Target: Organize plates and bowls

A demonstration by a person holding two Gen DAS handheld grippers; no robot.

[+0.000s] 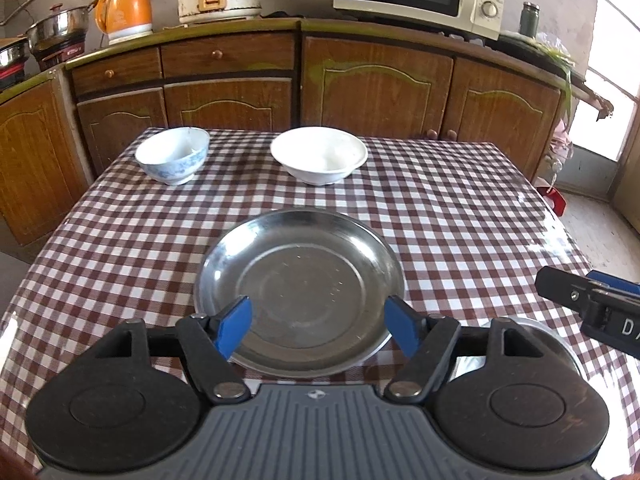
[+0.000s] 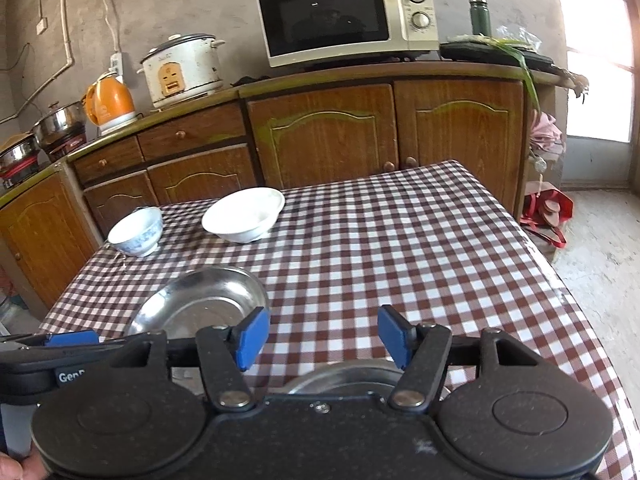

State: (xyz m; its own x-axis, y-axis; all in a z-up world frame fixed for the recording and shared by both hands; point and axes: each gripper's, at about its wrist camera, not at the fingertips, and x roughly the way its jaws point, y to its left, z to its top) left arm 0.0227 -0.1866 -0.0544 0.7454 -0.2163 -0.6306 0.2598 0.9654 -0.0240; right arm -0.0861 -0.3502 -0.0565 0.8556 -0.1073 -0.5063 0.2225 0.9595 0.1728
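Checked brown-and-white oilcloth covers the worktop (image 1: 460,208), and everything to be sorted sits on it, laid out as if for stacking. Nearest the person lies the round stainless-steel plate (image 1: 298,292), flat and empty. A second steel dish (image 2: 344,376) lies close under the right tool, mostly hidden, so I cannot say if it is a plate or a lid. At the far edge stand the wide white porcelain bowl (image 1: 319,155) and, to its left and well apart, the small blue-patterned rice bowl (image 1: 173,155), both upright. The left tool (image 1: 318,328) hovers over the steel plate's near rim, blue pads wide and gripping nothing. The right tool (image 2: 323,338) is equally wide and empty, so both look free to pick the next dish.
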